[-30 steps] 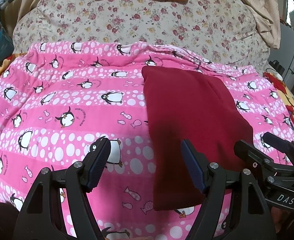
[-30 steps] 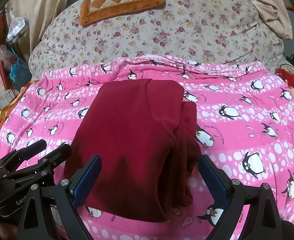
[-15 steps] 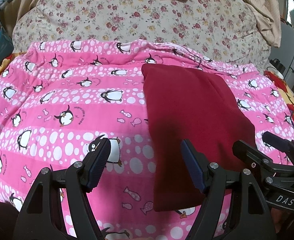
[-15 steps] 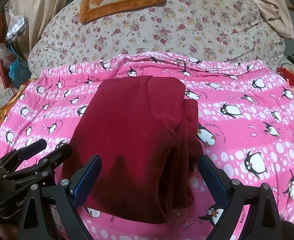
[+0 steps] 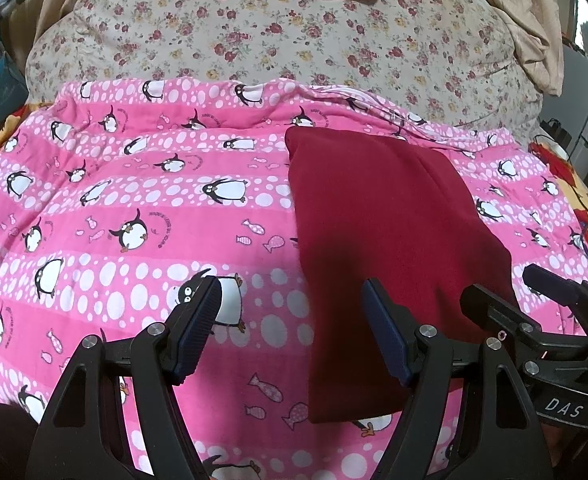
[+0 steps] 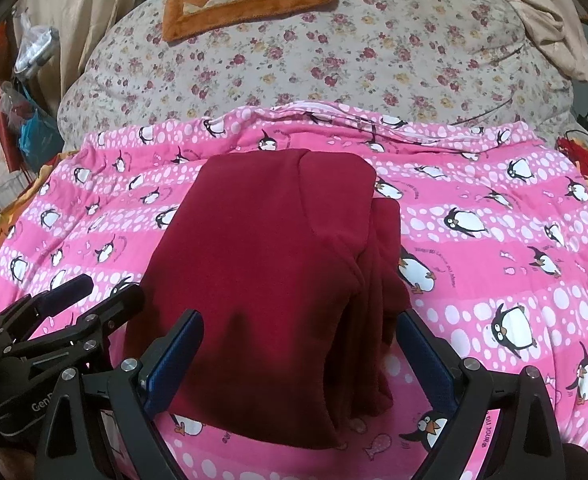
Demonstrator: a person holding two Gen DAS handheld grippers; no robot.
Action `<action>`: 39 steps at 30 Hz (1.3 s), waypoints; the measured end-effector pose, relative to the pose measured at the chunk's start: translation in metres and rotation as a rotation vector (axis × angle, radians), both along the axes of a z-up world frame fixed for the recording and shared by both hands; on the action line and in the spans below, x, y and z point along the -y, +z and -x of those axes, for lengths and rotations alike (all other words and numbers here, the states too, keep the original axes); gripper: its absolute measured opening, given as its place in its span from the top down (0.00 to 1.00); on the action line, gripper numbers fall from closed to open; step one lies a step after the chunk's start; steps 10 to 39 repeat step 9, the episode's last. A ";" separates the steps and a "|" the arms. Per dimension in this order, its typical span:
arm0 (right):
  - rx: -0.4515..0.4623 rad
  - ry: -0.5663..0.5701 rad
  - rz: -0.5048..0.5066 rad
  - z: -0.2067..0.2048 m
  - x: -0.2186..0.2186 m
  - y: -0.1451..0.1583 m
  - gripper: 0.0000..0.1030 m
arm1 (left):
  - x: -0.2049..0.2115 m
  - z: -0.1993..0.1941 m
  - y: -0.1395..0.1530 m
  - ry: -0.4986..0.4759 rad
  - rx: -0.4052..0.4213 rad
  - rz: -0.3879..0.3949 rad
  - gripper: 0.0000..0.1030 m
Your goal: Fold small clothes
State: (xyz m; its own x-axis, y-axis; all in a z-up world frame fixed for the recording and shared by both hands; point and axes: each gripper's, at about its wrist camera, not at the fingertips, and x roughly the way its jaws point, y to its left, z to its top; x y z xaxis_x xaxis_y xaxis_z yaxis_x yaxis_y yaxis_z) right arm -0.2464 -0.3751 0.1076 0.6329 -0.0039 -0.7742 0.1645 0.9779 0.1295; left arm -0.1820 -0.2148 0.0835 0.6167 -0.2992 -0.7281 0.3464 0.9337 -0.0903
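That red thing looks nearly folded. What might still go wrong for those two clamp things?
Both the left gripper and the right gripper are open, holding nothing. The dark red garment shows loose stacked layers along its right edge; a pinch there may catch only some layers and pull the fold apart. It also lies on a soft, rumpled penguin blanket, so a low grab might pinch the blanket too.

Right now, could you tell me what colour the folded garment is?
The folded garment is plain dark red, clearest in the right wrist view.
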 end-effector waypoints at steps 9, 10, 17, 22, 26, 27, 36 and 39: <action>-0.023 0.019 -0.020 -0.005 0.003 -0.003 0.07 | -0.008 -0.007 0.001 -0.001 0.000 0.012 0.29; -0.023 0.019 -0.020 -0.005 0.003 -0.003 0.07 | -0.008 -0.007 0.001 -0.001 0.000 0.012 0.29; -0.023 0.019 -0.020 -0.005 0.003 -0.003 0.07 | -0.008 -0.007 0.001 -0.001 0.000 0.012 0.29; -0.023 0.019 -0.020 -0.005 0.003 -0.003 0.07 | -0.008 -0.007 0.001 -0.001 0.000 0.012 0.29; -0.023 0.019 -0.020 -0.005 0.003 -0.003 0.07 | -0.008 -0.007 0.001 -0.001 0.000 0.012 0.29; -0.023 0.019 -0.020 -0.005 0.003 -0.003 0.07 | -0.008 -0.007 0.001 -0.001 0.000 0.012 0.29; -0.023 0.019 -0.020 -0.005 0.003 -0.003 0.07 | -0.008 -0.007 0.001 -0.001 0.000 0.012 0.29; -0.023 0.019 -0.020 -0.005 0.003 -0.003 0.07 | -0.008 -0.007 0.001 -0.001 0.000 0.012 0.29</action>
